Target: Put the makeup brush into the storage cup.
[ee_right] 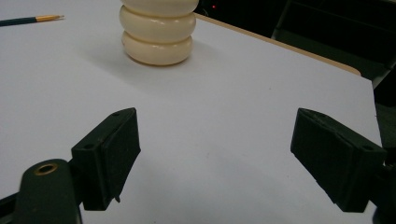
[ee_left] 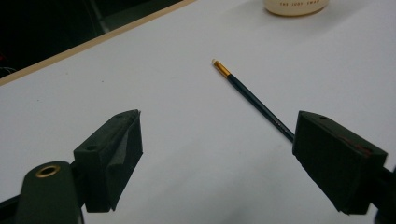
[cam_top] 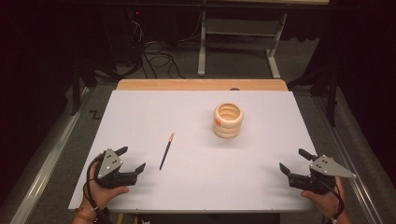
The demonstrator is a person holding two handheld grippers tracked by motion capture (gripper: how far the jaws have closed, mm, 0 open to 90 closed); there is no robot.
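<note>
Presently both sets of tongs are resting low over the near edge of the tabletop point(cam_top: 140, 107), each held in one of the person's hands, and both are standing released with nothing between their jaws. The left tongs point(cam_top: 133, 159) are sitting just on the near-left side of the pencil point(cam_top: 166, 150), their jaws spread wide and angled toward it; in the left gripper view the pencil point(ee_left: 252, 100) is running diagonally away, its lower end slipping behind the right-hand jaw, which suggests these tongs are lining up to take it along its shaft. The pencil itself is lying flat on the white surface, its brass-banded end pointing away from the person and toward the ringed cream holder point(cam_top: 229, 120).

The right tongs point(cam_top: 293, 161) are waiting well to the right of the pencil, equally wide apart and aimed across the bare surface at the holder point(ee_right: 158, 32). That holder is standing upright beyond the pencil, to its far right, with its mouth facing up, so it is probably serving as the place the pencil is meant to go. Keeping the right tongs back is likely leaving room for the left to work.
</note>
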